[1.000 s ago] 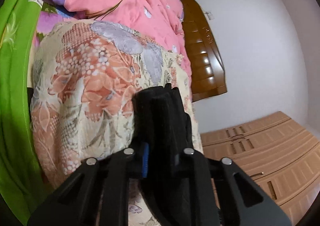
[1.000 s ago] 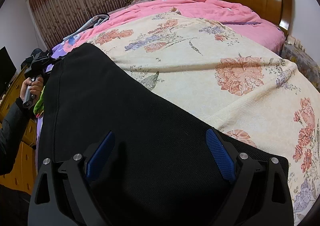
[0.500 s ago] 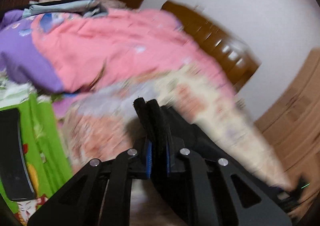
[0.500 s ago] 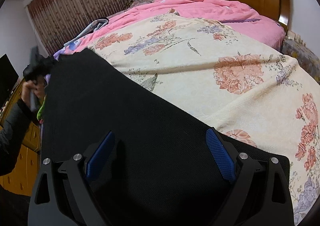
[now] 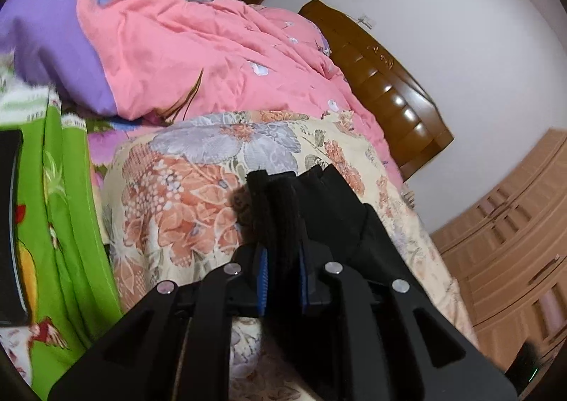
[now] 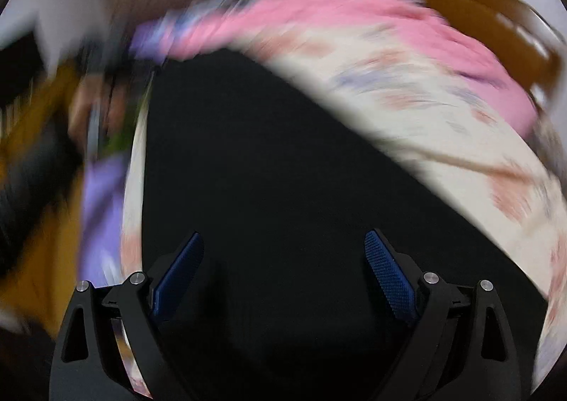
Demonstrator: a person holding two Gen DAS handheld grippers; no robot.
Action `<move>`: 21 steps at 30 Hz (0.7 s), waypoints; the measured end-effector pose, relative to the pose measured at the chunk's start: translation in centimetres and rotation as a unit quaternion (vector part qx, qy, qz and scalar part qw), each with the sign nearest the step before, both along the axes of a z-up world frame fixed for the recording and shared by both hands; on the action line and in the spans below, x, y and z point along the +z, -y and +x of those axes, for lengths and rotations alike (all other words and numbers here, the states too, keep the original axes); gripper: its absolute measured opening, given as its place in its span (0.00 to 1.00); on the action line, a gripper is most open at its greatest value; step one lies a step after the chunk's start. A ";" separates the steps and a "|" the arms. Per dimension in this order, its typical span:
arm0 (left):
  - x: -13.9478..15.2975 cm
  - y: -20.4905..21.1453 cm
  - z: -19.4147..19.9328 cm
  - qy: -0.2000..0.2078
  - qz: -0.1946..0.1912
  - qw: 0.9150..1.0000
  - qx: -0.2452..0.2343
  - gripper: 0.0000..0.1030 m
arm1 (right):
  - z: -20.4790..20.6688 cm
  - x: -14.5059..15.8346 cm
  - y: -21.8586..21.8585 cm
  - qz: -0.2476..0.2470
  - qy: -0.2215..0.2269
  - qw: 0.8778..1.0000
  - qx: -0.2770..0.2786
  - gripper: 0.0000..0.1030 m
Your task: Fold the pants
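Pants [image 5: 329, 209]: black. Bedspread [image 5: 184, 195]: cream, orange and lilac flowers. Quilt [image 5: 212, 57]: pink. Pillow [image 5: 46, 32]: purple. Sheet [image 5: 71, 223]: green. Headboard [image 5: 386, 89]: brown wood. Gripper pads [image 6: 388, 275]: blue.

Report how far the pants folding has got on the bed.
Done: the black knit pants lie spread flat on the cream floral bedspread. In hand: the left tool is shut on a bunched edge of the pants, its jaws having just eased slightly; the right tool hangs open over the fabric, view blurred. Left: no finished fold shows yet, so the folding itself remains.
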State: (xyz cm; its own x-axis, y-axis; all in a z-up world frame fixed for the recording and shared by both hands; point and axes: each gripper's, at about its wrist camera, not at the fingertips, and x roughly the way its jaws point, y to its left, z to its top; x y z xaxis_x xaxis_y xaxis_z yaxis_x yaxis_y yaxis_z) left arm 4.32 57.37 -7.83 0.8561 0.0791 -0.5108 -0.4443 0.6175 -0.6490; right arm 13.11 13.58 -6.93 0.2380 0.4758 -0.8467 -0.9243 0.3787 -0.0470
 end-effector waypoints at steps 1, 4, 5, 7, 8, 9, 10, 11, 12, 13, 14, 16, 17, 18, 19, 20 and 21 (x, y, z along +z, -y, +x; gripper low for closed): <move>0.0 0.0 0.0 0.002 -0.003 1.000 0.002 0.15 | -1.0 -1.0 -0.7 -0.023 0.018 1.000 0.011 0.87; 0.4 0.4 0.0 -0.008 0.009 1.000 0.005 0.19 | 0.0 -1.2 0.5 0.016 -0.027 0.999 -0.019 0.90; 0.9 0.8 0.0 -0.020 0.021 1.000 0.010 0.21 | 0.4 -0.7 1.0 0.008 -0.032 0.999 -0.036 0.90; 3.2 2.8 -0.6 -0.063 0.087 0.993 0.041 0.52 | -0.2 0.3 1.4 -0.001 -0.012 0.999 -0.045 0.90; 4.3 3.9 -1.1 -0.074 0.123 0.988 0.062 0.65 | -0.9 1.4 1.9 0.005 0.008 0.999 -0.042 0.90; 6.0 5.8 -2.1 -0.075 0.179 0.977 0.094 0.80 | -1.2 2.0 2.4 0.014 0.015 0.999 -0.041 0.90; 7.5 7.8 -2.9 -0.059 0.219 0.968 0.105 0.86 | -1.4 2.6 3.0 0.026 0.016 0.999 -0.045 0.90; 8.8 9.8 -3.4 -0.032 0.246 0.965 0.090 0.89 | -1.5 3.0 3.5 0.040 0.009 0.998 -0.052 0.90; 9.8 11.8 -3.2 -0.014 0.261 0.964 0.057 0.94 | -1.2 3.0 4.1 0.053 -0.005 0.996 -0.070 0.90; 10.4 14.0 -1.8 -0.016 0.269 0.963 0.005 0.96 | -0.7 2.8 4.5 0.056 -0.015 0.994 -0.093 0.90; 10.5 15.5 -0.4 -0.027 0.271 0.961 -0.037 0.96 | -0.5 2.5 4.8 0.057 -0.023 0.991 -0.118 0.90; 10.1 18.3 3.0 -0.050 0.277 0.953 -0.112 0.97 | 0.0 1.9 5.6 0.066 -0.051 0.984 -0.157 0.90; 9.6 19.7 5.1 -0.068 0.283 0.946 -0.141 0.97 | 0.0 1.6 6.0 0.068 -0.059 0.982 -0.167 0.90; 9.1 20.6 6.7 -0.080 0.283 0.943 -0.158 0.97 | -0.5 1.3 6.5 0.063 -0.059 0.981 -0.175 0.90; 8.5 21.2 8.3 -0.090 0.276 0.941 -0.173 0.97 | -1.0 1.1 7.1 0.053 -0.053 0.981 -0.179 0.90; 7.5 21.6 9.6 -0.101 0.268 0.941 -0.183 0.97 | -1.3 0.9 7.5 0.044 -0.050 0.981 -0.183 0.90; 6.5 21.7 10.7 -0.116 0.262 0.939 -0.188 0.96 | -1.6 0.5 8.2 0.032 -0.050 0.980 -0.190 0.91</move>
